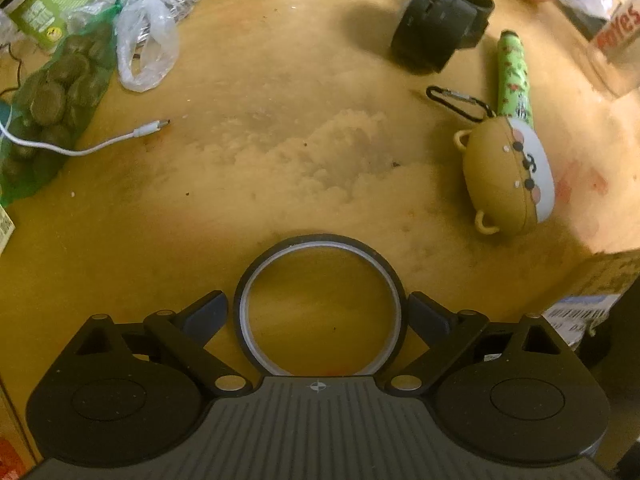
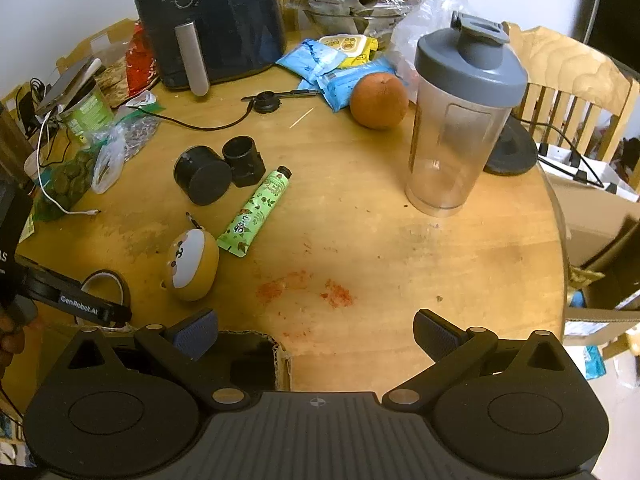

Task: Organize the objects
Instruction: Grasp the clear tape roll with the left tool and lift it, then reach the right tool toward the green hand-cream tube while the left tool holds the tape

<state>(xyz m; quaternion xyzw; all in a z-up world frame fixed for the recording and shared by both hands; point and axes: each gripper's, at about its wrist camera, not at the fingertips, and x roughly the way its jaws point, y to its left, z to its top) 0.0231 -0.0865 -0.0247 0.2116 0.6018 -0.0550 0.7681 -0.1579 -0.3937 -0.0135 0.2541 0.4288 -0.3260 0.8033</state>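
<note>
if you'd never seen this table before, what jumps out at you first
Most striking is the roll of tape sitting between the open fingers of the left gripper, close to the table's near edge. Next comes the tall clear shaker bottle with its grey lid, standing upright on the right side by the orange. The red smear on the wooden table lies just ahead of the open, empty right gripper.

Green leaf-patterned tube (image 2: 256, 216), orange fruit (image 2: 379, 100), grey-lidded clear shaker (image 2: 460, 120), black-rimmed tape roll (image 1: 320, 304)
</note>
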